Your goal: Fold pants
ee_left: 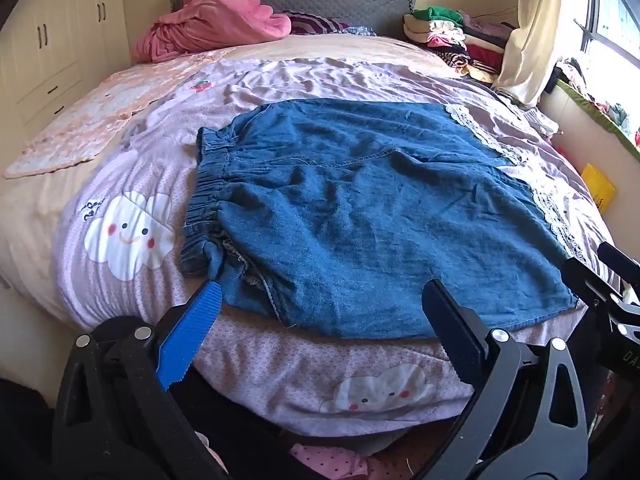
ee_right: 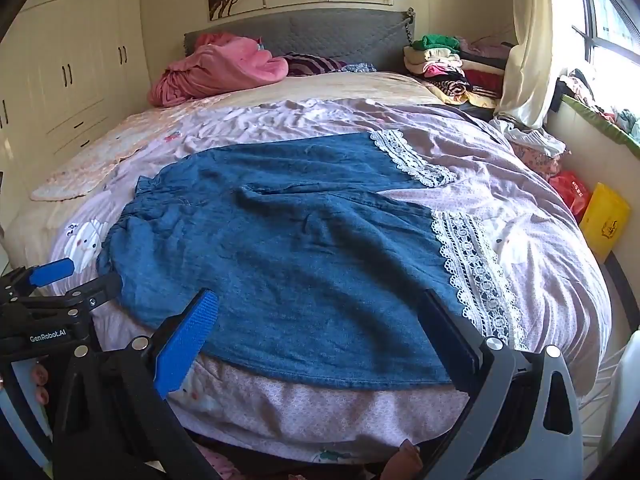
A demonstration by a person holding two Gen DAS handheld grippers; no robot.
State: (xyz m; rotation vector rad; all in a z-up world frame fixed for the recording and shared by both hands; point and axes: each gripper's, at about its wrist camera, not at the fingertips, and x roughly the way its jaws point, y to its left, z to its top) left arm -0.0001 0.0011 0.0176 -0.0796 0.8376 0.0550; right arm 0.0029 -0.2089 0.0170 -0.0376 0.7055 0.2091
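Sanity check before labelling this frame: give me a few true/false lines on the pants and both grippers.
1. The blue pants lie spread flat on the bed. True.
2. The left gripper is clamped on the waistband. False: it is open, holding nothing.
3. The leg hems carry white lace trim. True.
4. The right gripper holds a pant leg. False: it is open, gripping nothing.
5. The pants are already folded in half. False: both legs lie side by side, unfolded.

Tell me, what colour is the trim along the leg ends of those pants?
White lace trim on blue denim pants, clearest in the right wrist view.
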